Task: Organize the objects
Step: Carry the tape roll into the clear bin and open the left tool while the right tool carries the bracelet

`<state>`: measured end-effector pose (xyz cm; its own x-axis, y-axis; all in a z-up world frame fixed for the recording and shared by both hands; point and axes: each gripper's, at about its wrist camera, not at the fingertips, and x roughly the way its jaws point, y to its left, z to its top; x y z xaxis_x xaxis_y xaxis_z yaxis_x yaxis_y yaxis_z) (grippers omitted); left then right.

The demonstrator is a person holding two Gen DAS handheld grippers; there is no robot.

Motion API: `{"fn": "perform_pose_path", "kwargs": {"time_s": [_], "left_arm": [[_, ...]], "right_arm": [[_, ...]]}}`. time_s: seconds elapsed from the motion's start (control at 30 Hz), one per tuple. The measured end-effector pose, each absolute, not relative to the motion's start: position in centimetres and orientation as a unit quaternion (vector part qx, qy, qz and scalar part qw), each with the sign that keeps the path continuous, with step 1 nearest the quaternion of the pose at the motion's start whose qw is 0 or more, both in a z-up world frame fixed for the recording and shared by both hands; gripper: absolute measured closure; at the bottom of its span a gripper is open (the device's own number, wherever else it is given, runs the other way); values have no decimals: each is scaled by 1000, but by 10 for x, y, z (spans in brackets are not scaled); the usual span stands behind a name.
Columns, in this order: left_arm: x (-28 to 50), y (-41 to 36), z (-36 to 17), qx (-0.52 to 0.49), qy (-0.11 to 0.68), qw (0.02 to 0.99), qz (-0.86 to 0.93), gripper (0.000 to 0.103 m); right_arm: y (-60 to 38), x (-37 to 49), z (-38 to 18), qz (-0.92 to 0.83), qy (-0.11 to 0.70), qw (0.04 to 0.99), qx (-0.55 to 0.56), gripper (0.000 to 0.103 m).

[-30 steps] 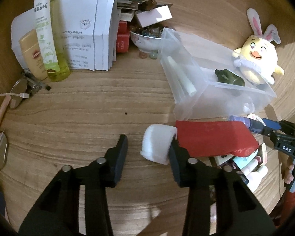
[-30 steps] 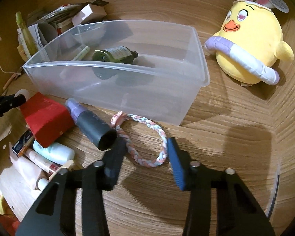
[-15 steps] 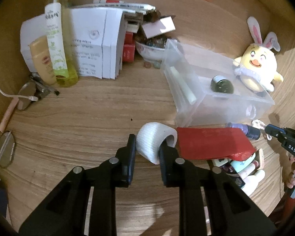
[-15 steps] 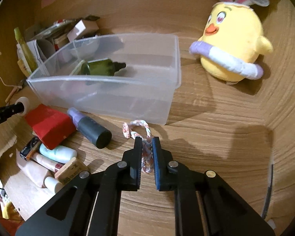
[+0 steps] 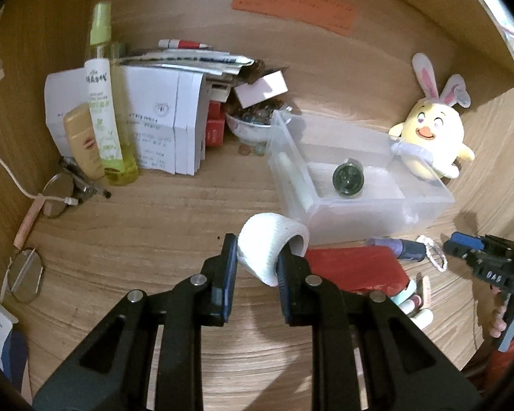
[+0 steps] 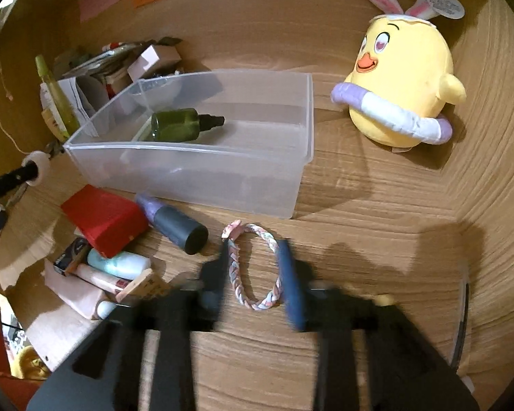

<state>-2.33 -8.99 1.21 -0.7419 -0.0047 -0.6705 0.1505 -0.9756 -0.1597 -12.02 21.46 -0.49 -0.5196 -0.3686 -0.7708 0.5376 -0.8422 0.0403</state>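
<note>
My left gripper is shut on a white bandage roll and holds it above the desk, left of the clear plastic bin. The bin holds a dark green bottle and a pale stick. In the right wrist view the bin lies ahead. My right gripper is open, blurred, with a braided pastel bracelet lying on the desk between its fingers. The left gripper's roll shows at the far left.
A red box, a purple-and-black bottle and several small tubes lie in front of the bin. A yellow bunny plush sits right. A spray bottle, papers, a bowl of beads and glasses crowd the back left.
My left gripper has lifted the roll off the desk, toward the bin. My right gripper, shut on the bracelet half a second ago, has opened; the bracelet lies flat between its fingers.
</note>
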Motion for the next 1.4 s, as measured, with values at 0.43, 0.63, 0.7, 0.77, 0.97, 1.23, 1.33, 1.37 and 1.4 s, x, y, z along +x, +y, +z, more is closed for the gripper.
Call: {"fn": "perform_pose_path", "kwargs": {"time_s": [0.43, 0.63, 0.7, 0.77, 0.97, 1.23, 1.33, 1.37, 1.4], "left_arm": [[-34, -68, 39, 328, 93, 19, -940, 82], [-45, -56, 54, 311, 80, 13, -947, 82], [-50, -53, 56, 309, 79, 10, -948, 82], [-55, -51, 58, 308, 78, 10, -948, 82], [-68, -50, 62, 308, 81, 11, -948, 82], [-83, -53, 66, 304, 95, 18, -948, 82], [-90, -53, 67, 306, 101, 19, -947, 82], [-92, -53, 67, 307, 102, 19, -946, 82], [-96, -52, 66, 308, 102, 18, -946, 82]], "right_arm": [[190, -143, -36, -848, 154, 258, 437, 52], [193, -146, -34, -849, 138, 264, 437, 88], [195, -146, -33, -848, 131, 268, 438, 90], [199, -145, -32, -852, 126, 262, 435, 90], [210, -133, -12, -863, 99, 273, 413, 90], [222, -116, 44, -890, 70, 289, 347, 90], [216, -122, 63, -900, 64, 290, 321, 90], [214, -123, 66, -901, 62, 290, 316, 90], [212, -126, 70, -903, 61, 292, 310, 90]]}}
